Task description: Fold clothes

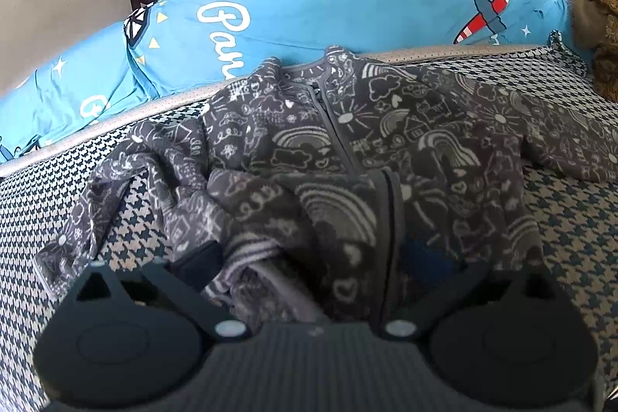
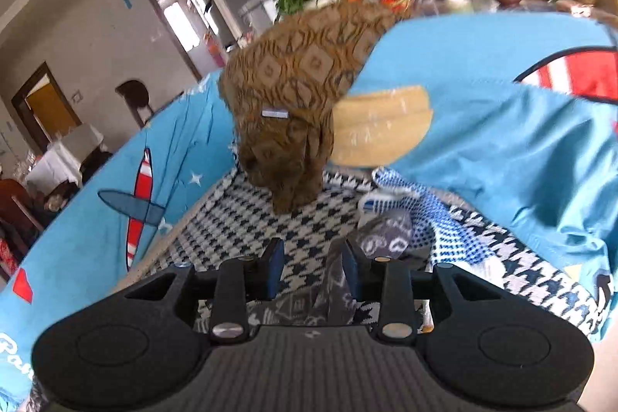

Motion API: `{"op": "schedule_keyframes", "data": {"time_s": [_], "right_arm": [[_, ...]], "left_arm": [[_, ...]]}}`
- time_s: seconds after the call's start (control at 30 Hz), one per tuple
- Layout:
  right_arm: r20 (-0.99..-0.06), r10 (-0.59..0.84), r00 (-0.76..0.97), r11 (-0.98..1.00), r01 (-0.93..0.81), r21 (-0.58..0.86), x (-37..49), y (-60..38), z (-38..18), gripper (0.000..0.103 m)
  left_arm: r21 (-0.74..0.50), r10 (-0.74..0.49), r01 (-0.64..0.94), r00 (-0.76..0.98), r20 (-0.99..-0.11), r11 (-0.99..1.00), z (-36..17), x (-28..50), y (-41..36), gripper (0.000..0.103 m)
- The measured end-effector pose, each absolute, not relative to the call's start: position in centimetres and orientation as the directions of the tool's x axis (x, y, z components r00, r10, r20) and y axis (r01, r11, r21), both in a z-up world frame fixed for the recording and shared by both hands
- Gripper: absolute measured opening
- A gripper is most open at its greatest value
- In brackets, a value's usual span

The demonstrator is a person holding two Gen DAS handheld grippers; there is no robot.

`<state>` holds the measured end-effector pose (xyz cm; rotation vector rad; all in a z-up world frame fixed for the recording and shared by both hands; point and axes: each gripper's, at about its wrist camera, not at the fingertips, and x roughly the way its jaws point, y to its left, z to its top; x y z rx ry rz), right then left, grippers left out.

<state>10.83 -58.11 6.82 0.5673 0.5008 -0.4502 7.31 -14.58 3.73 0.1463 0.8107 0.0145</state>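
The left wrist view shows the whole grey doodle-print zip jacket (image 1: 347, 149) spread on the houndstooth cushion (image 1: 127, 215). Its collar lies at the far edge by the blue airplane-print cover (image 1: 309, 14) and its hem is near, so its long axis runs near to far, zipper up. One sleeve reaches out to the right and the other is crumpled at the left. The near hem is bunched over the left gripper (image 1: 309, 265), hiding its fingertips, so I cannot tell whether that claw is spread or pinching.

Only the right wrist view shows the right gripper (image 2: 313, 269). Its jaws stand slightly apart, with a grey fold of the jacket lying against the right finger (image 2: 353, 269) and not pinched. Farther off, this view also shows a brown patterned garment (image 2: 293, 103) draped over the cover and a blue-and-white dotted cloth (image 2: 425, 215) at the right.
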Motion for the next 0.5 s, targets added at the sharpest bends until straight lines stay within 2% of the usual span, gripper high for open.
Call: {"op": "schedule_keyframes", "data": {"time_s": [0.2, 0.5], "right_arm": [[-0.604, -0.28, 0.746, 0.795, 0.533, 0.29, 12.8, -58.0, 5.2, 0.033], [-0.568, -0.364, 0.738, 0.827, 0.537, 0.167, 14.9, -56.6, 4.7, 0.033]], "left_arm": [[0.125, 0.065, 0.04, 0.682, -0.728, 0.991, 3.5, 7.5, -14.7, 0.103], [0.122, 0.063, 0.039, 0.676, -0.734, 0.992, 3.2, 7.8, -14.8, 0.103]]}}
